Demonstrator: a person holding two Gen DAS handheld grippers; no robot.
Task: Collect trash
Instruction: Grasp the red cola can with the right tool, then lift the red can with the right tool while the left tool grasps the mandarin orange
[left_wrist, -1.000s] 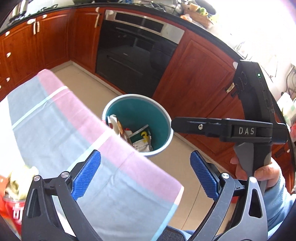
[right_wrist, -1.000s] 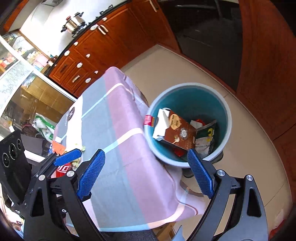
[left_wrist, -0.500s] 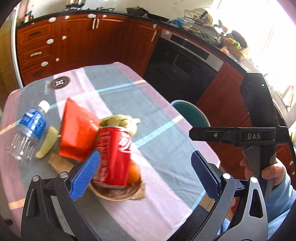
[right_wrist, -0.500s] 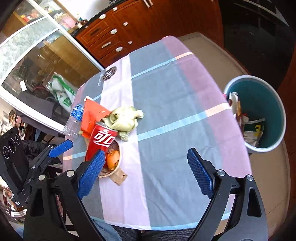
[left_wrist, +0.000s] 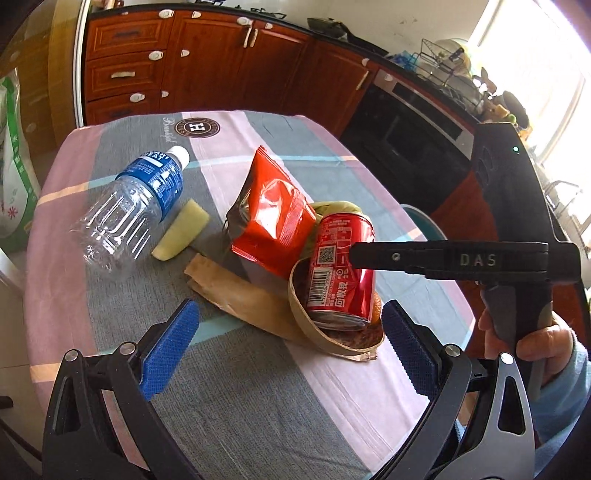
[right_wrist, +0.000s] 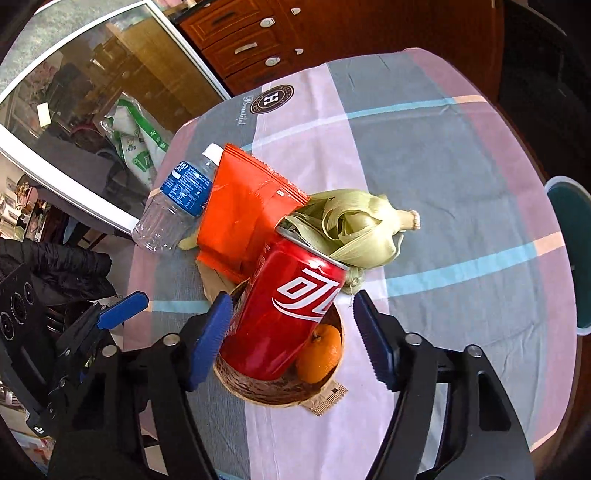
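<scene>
A red drink can (right_wrist: 288, 310) leans in a brown bowl (right_wrist: 258, 387) beside an orange (right_wrist: 319, 352). My right gripper (right_wrist: 291, 339) straddles the can. Its jaws are closing and the right pad still stands clear of the can. Behind the bowl lie a corn husk (right_wrist: 354, 232), a red snack bag (right_wrist: 240, 214) and an empty water bottle (right_wrist: 173, 206). My left gripper (left_wrist: 288, 350) hangs open over the cloth just short of the bowl (left_wrist: 332, 332), with nothing in it. A pale peel slice (left_wrist: 181, 236) and brown paper (left_wrist: 236, 291) lie near the bottle (left_wrist: 129, 214).
The table wears a pink, grey and white striped cloth (right_wrist: 443, 166). A teal bin (right_wrist: 569, 236) stands on the floor past the table's right edge. Wooden cabinets (left_wrist: 207, 62) and a dark oven (left_wrist: 406, 133) line the far wall. A hand (left_wrist: 539, 343) grips the right gripper's handle.
Both views swung away from the bin and over the table to the trash pile. The right gripper came down around the can and its jaws narrowed. The left stayed open.
</scene>
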